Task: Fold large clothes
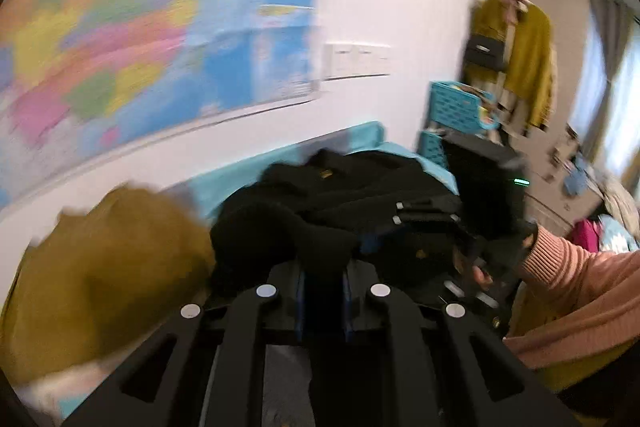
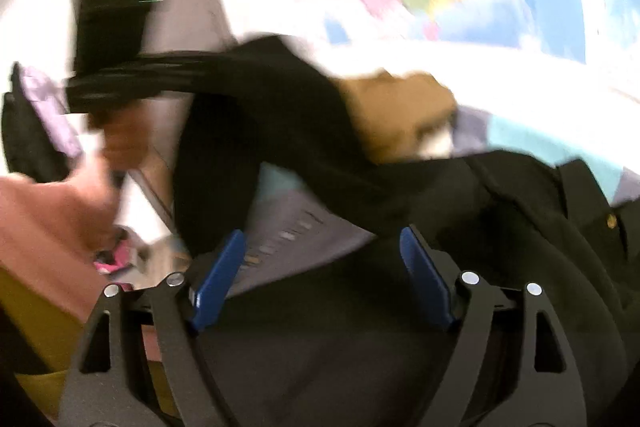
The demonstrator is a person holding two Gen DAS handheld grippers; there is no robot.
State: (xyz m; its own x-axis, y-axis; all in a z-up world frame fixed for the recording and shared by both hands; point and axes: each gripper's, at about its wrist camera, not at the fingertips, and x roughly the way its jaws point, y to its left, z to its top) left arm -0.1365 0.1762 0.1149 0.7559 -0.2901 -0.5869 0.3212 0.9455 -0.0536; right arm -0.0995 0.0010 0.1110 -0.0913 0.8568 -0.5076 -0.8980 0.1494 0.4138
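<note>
A black coat point(image 1: 360, 187) with gold buttons lies heaped on the bed. At the bottom of the left wrist view my left gripper point(image 1: 324, 267) is shut on a fold of the coat, its blue pads pinching the black cloth. The right wrist view shows that gripper point(image 2: 160, 75) raised at the upper left, with a strip of the coat point(image 2: 520, 227) stretched up from the bed to it. My right gripper point(image 2: 324, 267) is open above the coat, its pads wide apart and pressing on nothing. It also shows as the right gripper point(image 1: 400, 212) hovering over the coat's right side.
A mustard garment point(image 1: 100, 267) lies on the bed to the left of the coat. The bed has a teal sheet point(image 1: 360, 135) and stands against a wall with a large map point(image 1: 120, 27). Blue crates point(image 1: 452, 103) and hanging clothes point(image 1: 520, 59) stand beyond. A pink sleeve point(image 1: 580, 287) reaches in from the right.
</note>
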